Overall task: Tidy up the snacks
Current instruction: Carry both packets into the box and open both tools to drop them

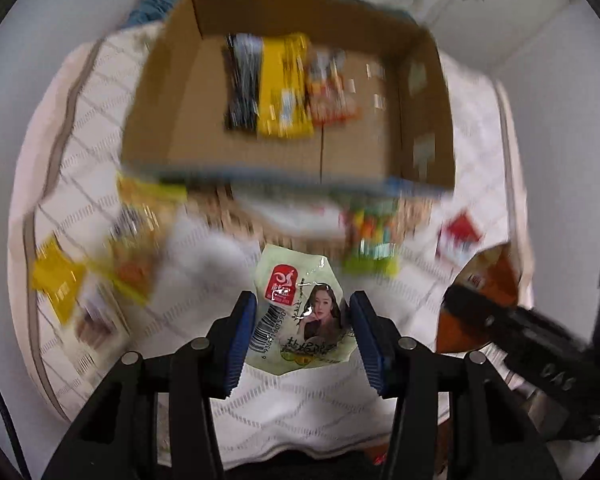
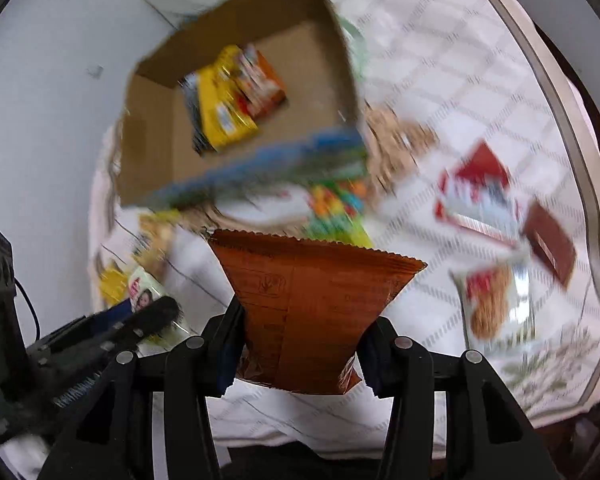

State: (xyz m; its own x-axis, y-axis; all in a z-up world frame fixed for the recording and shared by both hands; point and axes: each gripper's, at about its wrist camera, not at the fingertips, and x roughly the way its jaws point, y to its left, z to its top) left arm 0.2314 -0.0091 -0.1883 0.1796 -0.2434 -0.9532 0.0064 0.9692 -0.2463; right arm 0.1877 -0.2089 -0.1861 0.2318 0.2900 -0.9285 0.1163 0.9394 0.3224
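Two grippers, both loaded. Left gripper (image 1: 302,332), lower centre of the left wrist view: blue pads clamped on a pale green snack packet with a red logo and barcode (image 1: 300,312), one pad on each side edge, packet sticking out ahead of the fingertips. Right gripper (image 2: 300,344), lower centre of the right wrist view: jaws pinched on an orange-brown foil snack bag with a serrated top edge (image 2: 312,300); bag fans out wider above the pads. Each gripper also shows in the other's view at the lower edge, side by side, apart.

Open brown cardboard box (image 1: 172,120) sits in the upper half of both views, beyond both held packets, with a yellow packet (image 1: 284,88) and other snacks lying flat inside. Loose snacks are scattered on the white patterned cloth (image 1: 300,408) between box and grippers, heavily blurred.
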